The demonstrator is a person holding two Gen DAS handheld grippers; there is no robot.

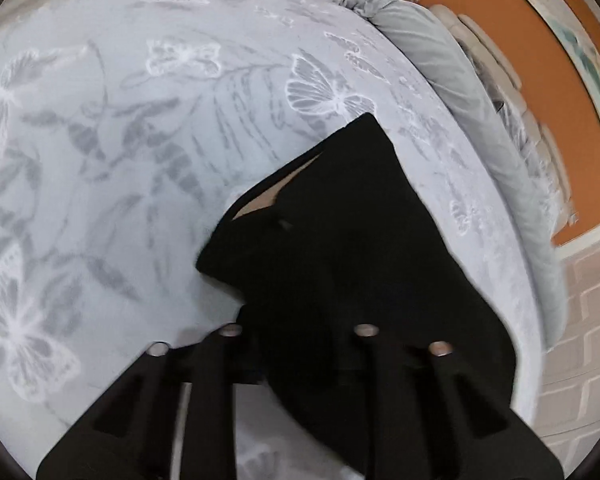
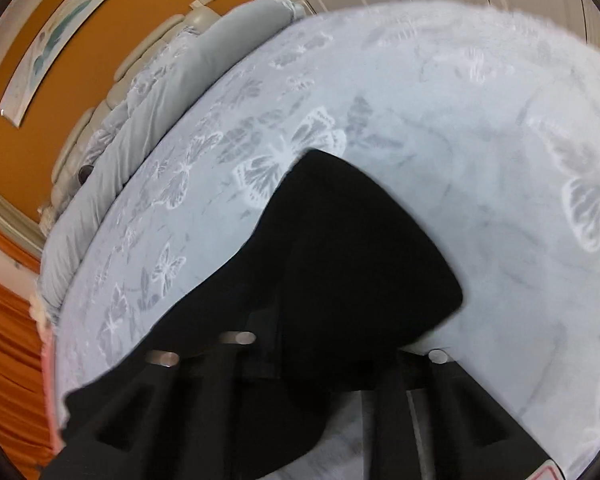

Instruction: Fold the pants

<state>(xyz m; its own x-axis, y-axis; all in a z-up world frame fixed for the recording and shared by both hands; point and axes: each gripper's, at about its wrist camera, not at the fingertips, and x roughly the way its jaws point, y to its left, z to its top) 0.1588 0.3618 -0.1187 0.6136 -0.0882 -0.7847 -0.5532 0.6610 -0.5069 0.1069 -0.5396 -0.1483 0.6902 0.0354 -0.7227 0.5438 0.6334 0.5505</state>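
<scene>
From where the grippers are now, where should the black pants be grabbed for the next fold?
Probably the far pointed corner of the black pants, approached from above over the near side. It lies flat and free on the butterfly bedspread, so thin jaws could pinch its edge.

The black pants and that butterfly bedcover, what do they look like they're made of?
Black pants: seemingly a soft matte woven or knit cloth, since they drape in limp folds without shine. Butterfly bedcover: probably plush fleece or velvet-like fabric, judging by its fuzzy nap and raised pale motifs.

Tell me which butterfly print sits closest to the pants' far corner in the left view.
The white-outlined butterfly just beyond the black pants; the other butterflies lie far left.
</scene>
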